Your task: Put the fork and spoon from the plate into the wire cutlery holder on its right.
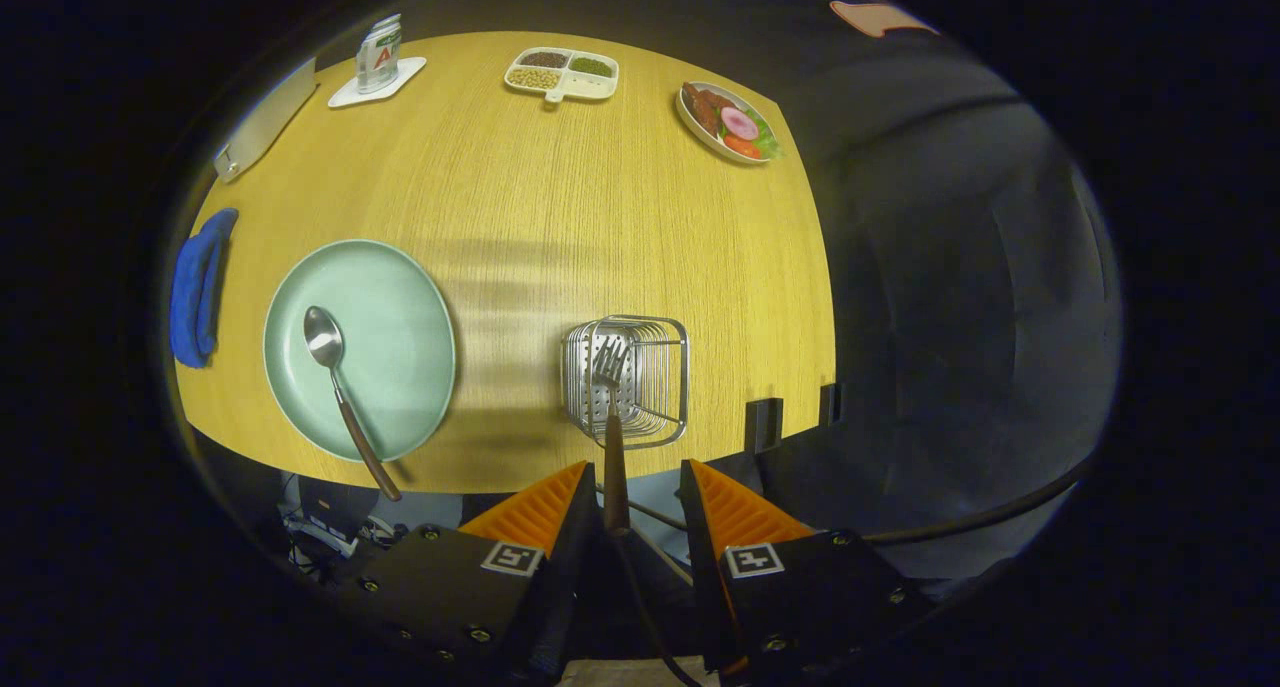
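The gripper is open, its fingers apart around a wood-handled fork. The fork's silver prongs sit in the wire holder. At nine o'clock, a shiny spoon lies on the green plate.

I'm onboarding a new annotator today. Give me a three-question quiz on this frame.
1. True or false: the spoon lies on the green plate.
2. The fork has its tines over: A) the blue cloth B) the wire holder C) the divided tray
3. Fill in: the gripper fingers stand ___, the fork's handle between them.

Key: 1 true; 2 B; 3 apart
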The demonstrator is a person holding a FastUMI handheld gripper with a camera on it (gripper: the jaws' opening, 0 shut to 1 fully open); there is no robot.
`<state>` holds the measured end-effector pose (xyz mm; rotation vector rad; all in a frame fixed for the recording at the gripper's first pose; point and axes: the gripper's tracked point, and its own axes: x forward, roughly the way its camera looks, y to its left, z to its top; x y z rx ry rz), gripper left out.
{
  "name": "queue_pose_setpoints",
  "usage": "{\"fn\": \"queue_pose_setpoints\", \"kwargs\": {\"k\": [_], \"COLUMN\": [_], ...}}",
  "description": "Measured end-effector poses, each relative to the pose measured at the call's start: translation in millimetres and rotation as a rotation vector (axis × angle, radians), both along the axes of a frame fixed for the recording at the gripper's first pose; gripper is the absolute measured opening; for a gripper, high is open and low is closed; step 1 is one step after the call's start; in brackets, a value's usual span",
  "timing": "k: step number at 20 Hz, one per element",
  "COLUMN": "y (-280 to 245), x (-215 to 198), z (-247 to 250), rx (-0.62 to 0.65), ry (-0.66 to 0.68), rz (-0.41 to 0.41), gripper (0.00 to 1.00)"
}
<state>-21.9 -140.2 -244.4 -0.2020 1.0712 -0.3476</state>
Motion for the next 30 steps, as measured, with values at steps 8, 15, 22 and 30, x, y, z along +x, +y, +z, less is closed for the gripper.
{"fn": "queue_pose_setpoints", "kwargs": {"k": [8,15,22,30], "y": [43.8,101.0,145.3,165.4], "x": [1.4,2.4,1.7,-5.9], "z": [30.9,23.9,-7.5,-63.9], "rx": [-0.059,-0.101,-0.073,-0.008], "ry": [-0.07,-0.058,-0.014,0.095], "rz": [0.127,0.293,0.404,0.414], "gripper": [0.52,0.52,0.52,0.52]}}
